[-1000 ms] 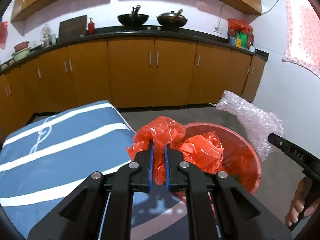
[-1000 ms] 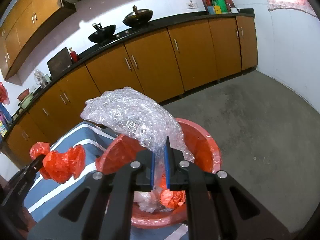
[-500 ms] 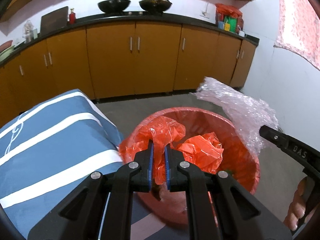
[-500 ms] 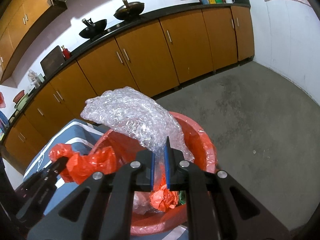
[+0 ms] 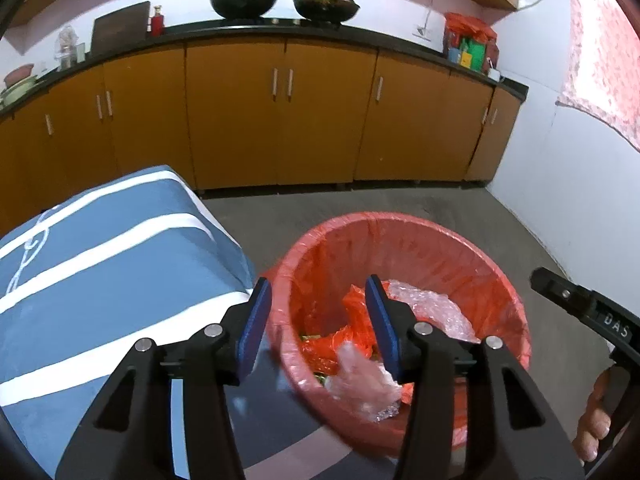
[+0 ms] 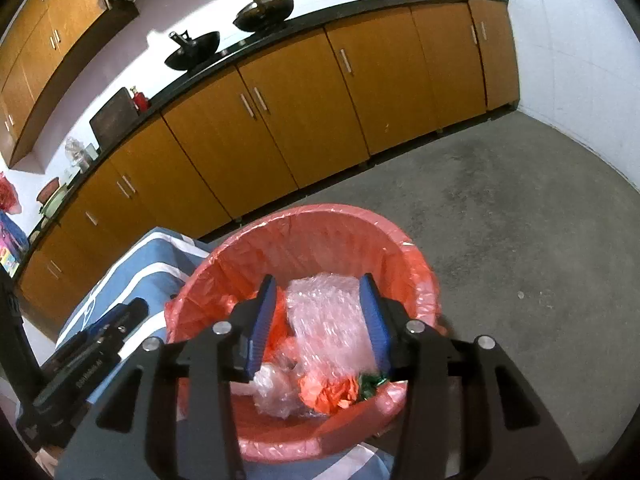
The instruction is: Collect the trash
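The bubble wrap (image 6: 326,312) and the crumpled red plastic bag (image 5: 354,312) lie loose inside the red-lined bin (image 5: 400,226), among other wrappers. Above them the left gripper (image 5: 318,320) and the right gripper (image 6: 318,322) hang over the bin mouth; the jaws of both have just been opening and now stand apart, gripping nothing. The bin sits beside a blue striped cloth (image 5: 100,264), with orange cabinets (image 5: 280,120) behind.
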Tool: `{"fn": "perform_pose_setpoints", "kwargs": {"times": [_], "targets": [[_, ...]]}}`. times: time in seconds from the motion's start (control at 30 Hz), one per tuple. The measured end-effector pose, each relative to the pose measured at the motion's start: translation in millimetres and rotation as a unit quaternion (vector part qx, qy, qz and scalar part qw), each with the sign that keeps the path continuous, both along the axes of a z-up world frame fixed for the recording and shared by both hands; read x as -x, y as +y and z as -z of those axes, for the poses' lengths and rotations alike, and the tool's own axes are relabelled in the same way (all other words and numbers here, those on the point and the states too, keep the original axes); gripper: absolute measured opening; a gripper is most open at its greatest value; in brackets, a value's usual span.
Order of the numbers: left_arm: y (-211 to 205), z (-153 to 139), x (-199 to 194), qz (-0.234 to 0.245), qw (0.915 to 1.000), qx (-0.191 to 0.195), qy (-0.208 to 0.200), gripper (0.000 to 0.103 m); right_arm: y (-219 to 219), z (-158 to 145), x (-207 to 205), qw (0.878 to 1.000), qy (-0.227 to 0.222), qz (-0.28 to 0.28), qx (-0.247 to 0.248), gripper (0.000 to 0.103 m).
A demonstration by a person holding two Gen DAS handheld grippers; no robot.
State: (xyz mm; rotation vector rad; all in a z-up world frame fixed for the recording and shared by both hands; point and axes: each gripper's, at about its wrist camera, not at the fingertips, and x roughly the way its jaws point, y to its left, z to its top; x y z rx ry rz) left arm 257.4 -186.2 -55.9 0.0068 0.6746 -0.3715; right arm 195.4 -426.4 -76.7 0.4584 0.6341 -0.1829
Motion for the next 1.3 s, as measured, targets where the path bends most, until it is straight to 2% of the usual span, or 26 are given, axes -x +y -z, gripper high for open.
{"fn": "perform_pose_setpoints", "kwargs": {"times": [0.1,0.2,0.27,0.33,0.37,0.43,0.57,0.7,0.87,0.93,1.1,1.3], "targets": [[13,-9,7,-0.009,0.9999,0.006,-0.009,0.053,1,-9,13,1.0,-0.008,0.006,0.009,0.05],[31,-24,24,-0.023,0.9992,0.006,-0.031,0.063,6,-22,28,1.0,-0.018,0.007,0.025,0.058],[46,-35,42,-0.035,0.9981,0.006,-0.049,0.074,12,-33,41,0.999,-0.029,0.005,0.039,0.066],[62,-46,60,-0.046,0.9967,0.011,-0.067,0.083,22,-46,58,0.997,-0.045,0.004,0.056,0.085],[71,-52,71,-0.053,0.9957,0.013,-0.076,0.091,25,-51,65,0.997,-0.052,0.006,0.064,0.089],[86,-61,91,-0.065,0.9937,0.014,-0.09,0.098,39,-64,85,0.993,-0.071,0.015,0.093,0.099],[113,-74,131,-0.09,0.9895,0.011,-0.113,0.101,69,-79,115,0.987,-0.081,0.013,0.141,0.099],[138,-79,169,-0.12,0.9846,0.016,-0.126,0.101,94,-88,147,0.981,-0.106,0.0,0.164,0.099],[154,-81,201,-0.147,0.9775,-0.006,-0.151,0.101,124,-94,180,0.972,-0.127,-0.007,0.195,0.099],[157,-80,210,-0.149,0.9762,-0.013,-0.157,0.101,131,-94,189,0.971,-0.13,-0.009,0.202,0.099],[170,-75,228,-0.153,0.9756,0.001,-0.157,0.101,149,-88,207,0.97,-0.127,-0.018,0.208,0.099],[171,-67,241,-0.161,0.9735,-0.013,-0.162,0.101,164,-80,218,0.969,-0.119,-0.028,0.213,0.099]]}}
